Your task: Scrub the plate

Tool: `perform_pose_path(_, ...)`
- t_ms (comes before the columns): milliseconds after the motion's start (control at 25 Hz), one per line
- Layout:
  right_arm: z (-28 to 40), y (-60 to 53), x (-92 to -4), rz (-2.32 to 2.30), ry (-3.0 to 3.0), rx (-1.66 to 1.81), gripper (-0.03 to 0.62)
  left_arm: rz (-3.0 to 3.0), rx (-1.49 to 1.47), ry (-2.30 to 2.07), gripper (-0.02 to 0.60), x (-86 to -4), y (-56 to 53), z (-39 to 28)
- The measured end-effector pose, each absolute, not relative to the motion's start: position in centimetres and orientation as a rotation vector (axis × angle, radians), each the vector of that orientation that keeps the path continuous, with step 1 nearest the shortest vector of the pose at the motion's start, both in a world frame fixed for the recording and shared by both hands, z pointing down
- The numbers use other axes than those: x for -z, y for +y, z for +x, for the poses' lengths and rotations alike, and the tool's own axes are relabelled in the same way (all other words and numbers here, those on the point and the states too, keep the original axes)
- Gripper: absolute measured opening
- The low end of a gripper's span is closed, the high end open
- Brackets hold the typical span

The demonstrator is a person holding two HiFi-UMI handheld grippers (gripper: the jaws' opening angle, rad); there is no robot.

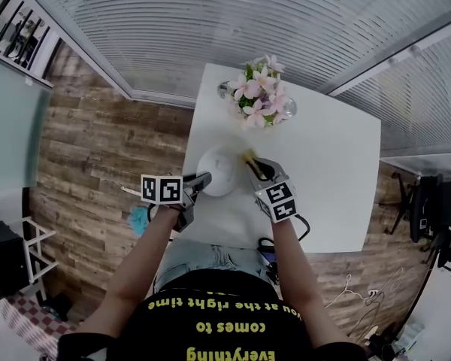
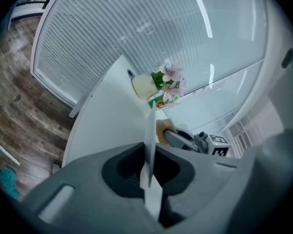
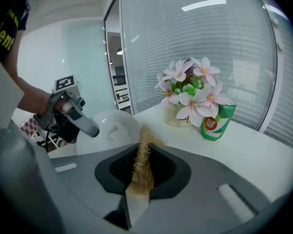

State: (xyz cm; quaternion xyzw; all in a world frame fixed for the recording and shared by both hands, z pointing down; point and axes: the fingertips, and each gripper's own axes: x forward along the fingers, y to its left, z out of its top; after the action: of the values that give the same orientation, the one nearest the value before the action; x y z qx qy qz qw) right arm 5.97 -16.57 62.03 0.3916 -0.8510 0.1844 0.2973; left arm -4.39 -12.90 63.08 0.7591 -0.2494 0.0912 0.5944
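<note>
While the left gripper (image 1: pixel 201 180) fingers clamp the white plate (image 1: pixel 219 171) by its rim over the counter (image 1: pixel 331 179), the right gripper (image 1: pixel 253 165) fingers grasp a fibrous scrubber (image 3: pixel 142 155).

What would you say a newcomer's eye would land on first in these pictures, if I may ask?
Most striking is the round white plate, held up over the near part of the white table with the left gripper shut on its rim. Just beside it, the right gripper clamps a straw-coloured fibrous scrubber. At the table's far edge, the bouquet of pink flowers stands out.
</note>
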Motion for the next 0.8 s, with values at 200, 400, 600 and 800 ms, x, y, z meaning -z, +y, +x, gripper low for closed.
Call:
perform_pose_path(200,6.2,-17.1,-59.9,1.101,-2.312,-0.493,0.049,1.788,-0.185,-0.601,0.02,-62.1,-13.3,-5.2)
perform_pose_path(400,6.6,-17.8,-56.8,1.186,-2.383,-0.445,0.048,1.819,-0.126,-0.653,0.02,-60.3,-14.3,-6.2)
perform_pose_path(600,6.9,-18.2,-54.0,1.25,-2.452,-0.452,0.048,1.876,-0.099,-0.693,0.02,-58.4,-15.3,-6.9)
perform_pose_path(800,7.3,-18.6,-52.1,1.291,-2.501,-0.465,0.047,1.907,-0.076,-0.688,0.02,-56.6,-15.6,-6.4)
